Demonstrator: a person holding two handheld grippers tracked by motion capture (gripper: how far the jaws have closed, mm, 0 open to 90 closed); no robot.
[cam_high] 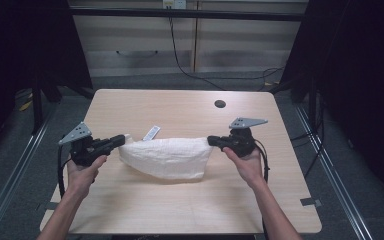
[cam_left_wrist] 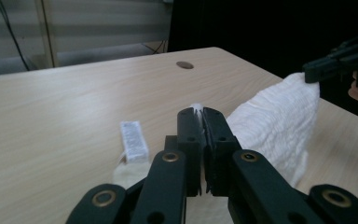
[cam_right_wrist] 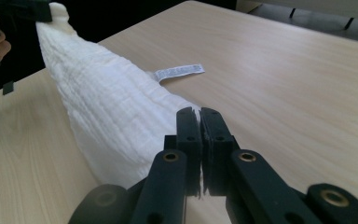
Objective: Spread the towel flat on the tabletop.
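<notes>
A white crinkled cloth (cam_high: 167, 156) hangs stretched between the two grippers just above the wooden table (cam_high: 180, 205). My left gripper (cam_high: 121, 140) is shut on the cloth's left corner; a white tuft pokes out between its tips (cam_left_wrist: 196, 108). My right gripper (cam_high: 211, 140) is shut on the right corner, the fabric (cam_right_wrist: 116, 116) running away from its jaws. A white care label (cam_high: 151, 133) trails from the cloth's far edge and lies flat on the table (cam_left_wrist: 133, 140) (cam_right_wrist: 179, 72). The cloth's lower edge sags down to the tabletop.
A round cable hole (cam_high: 220, 104) sits in the table's far right part. Behind the table are pale cabinets (cam_high: 190, 45) with black cables hanging, and dark curtains on both sides.
</notes>
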